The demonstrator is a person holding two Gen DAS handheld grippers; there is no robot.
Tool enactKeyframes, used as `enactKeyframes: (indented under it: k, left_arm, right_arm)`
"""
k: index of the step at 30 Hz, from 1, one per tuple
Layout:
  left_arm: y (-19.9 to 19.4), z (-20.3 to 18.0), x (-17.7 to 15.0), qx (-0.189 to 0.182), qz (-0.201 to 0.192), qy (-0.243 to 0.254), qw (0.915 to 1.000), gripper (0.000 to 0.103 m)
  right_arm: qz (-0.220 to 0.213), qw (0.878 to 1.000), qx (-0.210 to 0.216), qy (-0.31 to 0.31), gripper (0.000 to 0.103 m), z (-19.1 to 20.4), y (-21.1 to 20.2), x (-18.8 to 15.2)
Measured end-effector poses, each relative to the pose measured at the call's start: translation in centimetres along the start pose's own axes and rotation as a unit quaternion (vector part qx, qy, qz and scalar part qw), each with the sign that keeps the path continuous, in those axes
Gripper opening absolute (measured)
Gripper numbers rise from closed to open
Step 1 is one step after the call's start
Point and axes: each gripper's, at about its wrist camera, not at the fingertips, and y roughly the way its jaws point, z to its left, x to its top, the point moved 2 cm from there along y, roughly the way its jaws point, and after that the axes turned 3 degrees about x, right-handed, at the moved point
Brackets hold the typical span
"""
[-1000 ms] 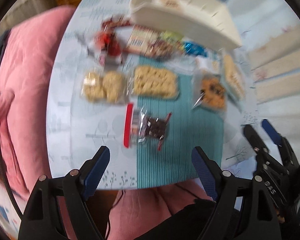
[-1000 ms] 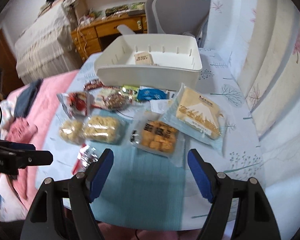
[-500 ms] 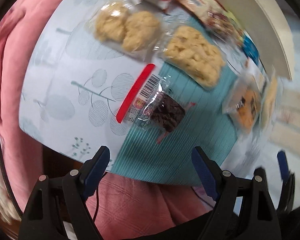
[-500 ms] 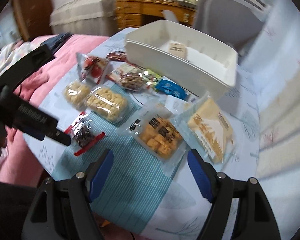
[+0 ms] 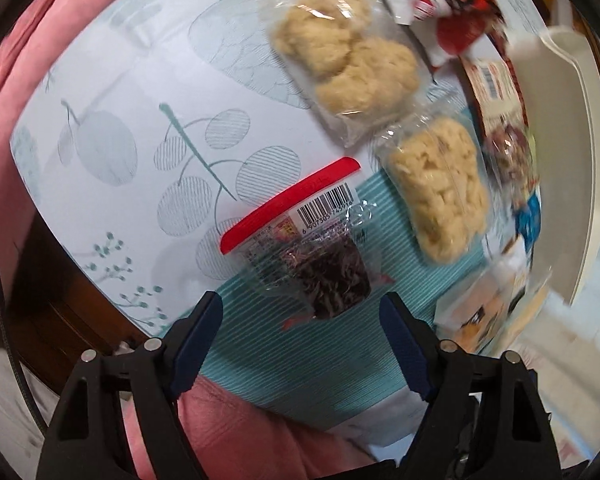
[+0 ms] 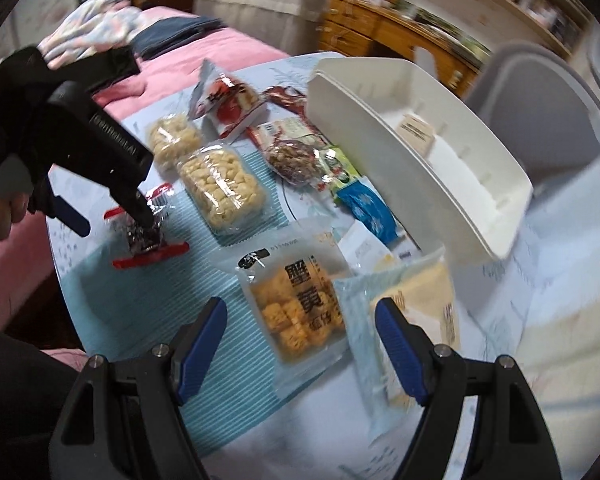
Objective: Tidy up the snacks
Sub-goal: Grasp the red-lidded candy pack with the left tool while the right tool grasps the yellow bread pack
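Note:
Several snack packets lie on the table in front of a white bin (image 6: 428, 148). My left gripper (image 5: 300, 316) is open, low over a clear packet of dark snack with a red strip (image 5: 312, 256); the packet lies just ahead of and between the fingers. It also shows in the right wrist view (image 6: 148, 236) under the left gripper (image 6: 112, 216). My right gripper (image 6: 300, 324) is open and empty above a packet of yellow cubes (image 6: 296, 304) and a pale wedge packet (image 6: 416, 312).
Two pale puffed-snack packets (image 5: 352, 56) (image 5: 436, 188), a red-and-white packet (image 6: 228, 100), a nut packet (image 6: 296, 156) and a blue packet (image 6: 364, 204) lie between me and the bin. A pink bed (image 6: 204, 44) is left, a grey chair (image 6: 540, 96) behind.
My left gripper has dropped and closed in on the dark snack packet, which now fills its view. My right gripper has swung left, still above the yellow-cube packet.

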Motion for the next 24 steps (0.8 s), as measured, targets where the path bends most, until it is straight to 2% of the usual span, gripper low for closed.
enactKeyframes:
  k: [2,6,8,14,17,20,24]
  left_arm:
    - [0.4,0.3,-0.2,-0.006,-0.003,-0.016,0.9998,0.074]
    - [1.2,0.6,-0.7,-0.005,-0.007,-0.033,0.9994,0.059]
    - [1.5,0.7,-0.9,-0.002,-0.008,-0.041,0.9991,0.055]
    - [2.0,1.5,-1.6,-0.018,-0.023,-0.059,0.9978,0.055]
    - [2.1,1.7,-1.8,-0.028,-0.025,-0.068,0.9970,0.058]
    - [2.4,1.7,-1.5,-0.039,-0.019,-0.080,0.9959,0.063]
    - [2.7,1.7,-1.3,-0.035,-0.021,-0.090,0.9951,0.065]
  right_arm:
    - [-0.003,1.000,0.007,-0.021,0.077,-0.1,0.5,0.3]
    - [0.003,0.998,0.029,-0.054,0.077,-0.2,2.0,0.8]
    - [0.009,0.997,0.040,-0.062,0.079,-0.2,2.8,0.9]
    - [0.012,0.995,0.048,-0.091,0.085,0.2,4.5,1.2]
    - [0.020,0.993,0.060,-0.098,0.085,0.2,5.6,1.2]
    - [0.026,0.992,0.053,-0.111,0.085,0.2,6.6,1.3]
    - [0.036,0.992,0.058,-0.110,0.085,-0.1,7.9,1.4]
